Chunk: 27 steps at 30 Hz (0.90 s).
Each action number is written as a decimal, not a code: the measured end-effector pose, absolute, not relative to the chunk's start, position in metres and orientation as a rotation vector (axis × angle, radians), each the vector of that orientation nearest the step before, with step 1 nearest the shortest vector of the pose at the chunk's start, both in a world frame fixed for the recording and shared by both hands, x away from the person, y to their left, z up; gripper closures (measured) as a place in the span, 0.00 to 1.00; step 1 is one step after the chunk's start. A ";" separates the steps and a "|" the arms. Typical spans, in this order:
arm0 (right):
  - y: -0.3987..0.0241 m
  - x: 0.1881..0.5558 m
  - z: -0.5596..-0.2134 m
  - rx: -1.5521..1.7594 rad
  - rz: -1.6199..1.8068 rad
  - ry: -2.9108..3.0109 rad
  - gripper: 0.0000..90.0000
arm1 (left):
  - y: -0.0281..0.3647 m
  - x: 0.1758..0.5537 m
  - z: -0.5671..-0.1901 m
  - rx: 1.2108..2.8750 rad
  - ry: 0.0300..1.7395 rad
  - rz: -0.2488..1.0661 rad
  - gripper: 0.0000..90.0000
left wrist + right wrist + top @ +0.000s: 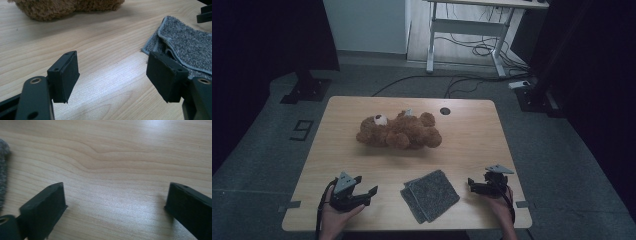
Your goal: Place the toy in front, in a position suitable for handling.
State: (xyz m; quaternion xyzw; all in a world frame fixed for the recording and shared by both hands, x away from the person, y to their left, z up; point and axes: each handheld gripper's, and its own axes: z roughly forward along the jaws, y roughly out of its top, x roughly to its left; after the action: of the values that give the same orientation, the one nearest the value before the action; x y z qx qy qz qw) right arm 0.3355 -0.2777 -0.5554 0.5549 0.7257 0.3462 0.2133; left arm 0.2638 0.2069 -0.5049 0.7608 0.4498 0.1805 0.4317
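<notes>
Likely, both hand-held grippers, left and right, spread and empty, could snag only one layer of the folded cloth between them.

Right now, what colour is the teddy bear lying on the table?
Brown, with a paler muzzle. The teddy bear shows best in the high view.

The teddy bear is warm brown with a pale cream muzzle; the folded cloth is speckled grey, with a lighter grey stitched edge in the left gripper view; the table is pale wood with wavy tan grain lines and a small dark round hole near its far edge. The left tool is matt black with a grey three-cornered plate on top; the right tool is black too, under a like grey plate; brass-coloured rings sit in the left tool's black arms.
</notes>
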 end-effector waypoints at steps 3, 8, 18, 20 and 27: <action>-0.281 0.334 -0.554 1.552 0.995 1.984 0.09 | 0.209 0.265 -0.507 1.895 1.135 0.459 0.29; -0.282 0.331 -0.553 1.537 1.031 1.967 0.13 | 0.211 0.266 -0.507 1.887 1.151 0.468 0.29; -0.281 0.328 -0.547 1.524 1.125 1.937 0.15 | 0.212 0.267 -0.502 1.873 1.160 0.488 0.29; -0.278 0.328 -0.546 1.516 1.128 1.936 0.15 | 0.213 0.268 -0.501 1.869 1.162 0.489 0.29; -0.262 0.332 -0.539 1.437 1.129 1.978 0.15 | 0.205 0.280 -0.497 1.897 1.147 0.510 0.29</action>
State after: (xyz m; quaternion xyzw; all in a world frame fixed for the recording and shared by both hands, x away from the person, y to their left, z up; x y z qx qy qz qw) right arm 0.3322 -0.2623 -0.5394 0.5202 0.7160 0.4088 0.2226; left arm 0.2795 0.2053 -0.4969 0.7568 0.4576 0.2036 0.4200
